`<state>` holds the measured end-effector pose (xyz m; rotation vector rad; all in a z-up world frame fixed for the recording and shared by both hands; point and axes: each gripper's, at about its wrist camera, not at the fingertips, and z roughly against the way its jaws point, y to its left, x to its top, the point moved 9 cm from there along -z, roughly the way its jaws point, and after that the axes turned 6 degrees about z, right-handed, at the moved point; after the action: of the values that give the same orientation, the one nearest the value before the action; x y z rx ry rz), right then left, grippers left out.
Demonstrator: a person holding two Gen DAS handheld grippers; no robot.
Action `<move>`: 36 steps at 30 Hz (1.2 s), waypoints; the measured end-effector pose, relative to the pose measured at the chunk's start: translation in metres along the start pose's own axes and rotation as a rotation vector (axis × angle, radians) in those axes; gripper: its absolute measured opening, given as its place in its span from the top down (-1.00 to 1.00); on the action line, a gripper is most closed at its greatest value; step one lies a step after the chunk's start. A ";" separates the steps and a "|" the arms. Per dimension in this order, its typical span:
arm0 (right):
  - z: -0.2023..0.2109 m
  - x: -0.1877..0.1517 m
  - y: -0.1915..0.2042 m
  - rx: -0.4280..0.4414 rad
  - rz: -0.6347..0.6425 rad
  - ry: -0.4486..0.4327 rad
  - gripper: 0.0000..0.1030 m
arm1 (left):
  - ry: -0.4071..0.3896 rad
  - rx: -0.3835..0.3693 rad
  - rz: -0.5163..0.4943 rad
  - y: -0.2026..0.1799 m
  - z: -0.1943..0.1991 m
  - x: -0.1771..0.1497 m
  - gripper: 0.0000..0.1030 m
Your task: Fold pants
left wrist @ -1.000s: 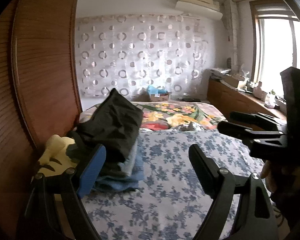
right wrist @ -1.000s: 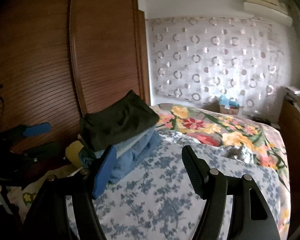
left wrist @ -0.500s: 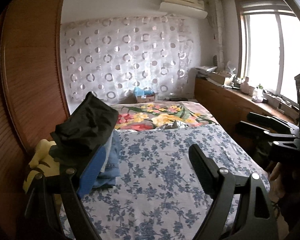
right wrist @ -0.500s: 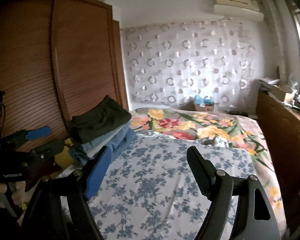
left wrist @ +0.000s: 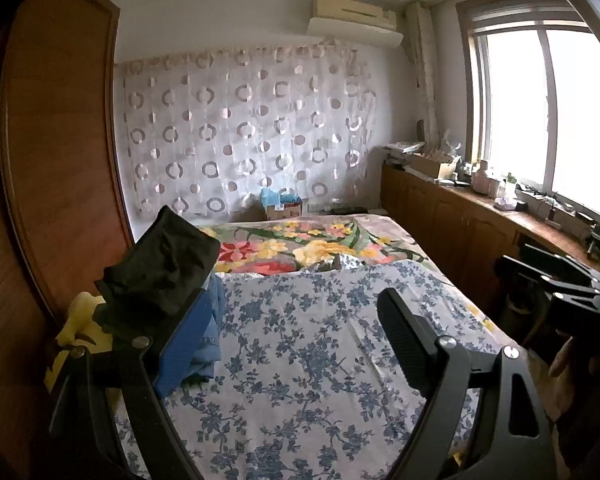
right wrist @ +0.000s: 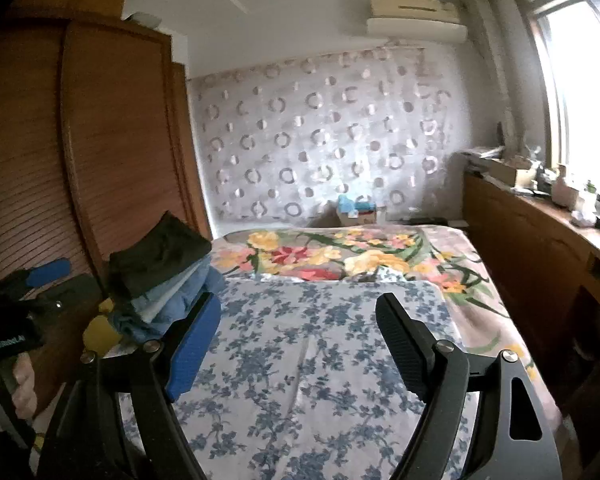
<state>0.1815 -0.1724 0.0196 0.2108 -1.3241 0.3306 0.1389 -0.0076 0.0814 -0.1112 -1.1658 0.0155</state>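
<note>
A stack of folded pants lies at the left edge of the bed: a black pair [left wrist: 160, 264] [right wrist: 160, 256] on top, blue jeans [left wrist: 214, 320] [right wrist: 176, 296] beneath. My left gripper [left wrist: 296, 336] hovers open over the blue-flowered sheet [left wrist: 300, 360], its blue pad just in front of the stack, nothing between its fingers. My right gripper [right wrist: 298, 336] is open too, over the same sheet [right wrist: 300, 360], to the right of the stack and holding nothing. Each gripper shows at the edge of the other's view: the right gripper [left wrist: 518, 258], the left gripper [right wrist: 56, 278].
A brown louvred wardrobe [left wrist: 60, 160] rises directly left of the bed. A yellow soft toy [left wrist: 76, 320] sits by the stack. A bright flowered blanket [right wrist: 340, 252] covers the bed's far half. A cluttered wooden counter [left wrist: 480, 220] runs under the window at right.
Both grippers have drawn back and to the right, away from the stack, which now sits smaller and further left. The right gripper's jaws stand a little wider.
</note>
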 end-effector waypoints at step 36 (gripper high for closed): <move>0.008 -0.013 0.008 -0.041 0.030 -0.016 -0.58 | -0.010 -0.005 0.013 0.000 0.007 -0.003 -0.65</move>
<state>0.1686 -0.1691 0.0089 0.1596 -1.3498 0.3268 0.1314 -0.0076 0.0818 -0.1236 -1.1749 0.0243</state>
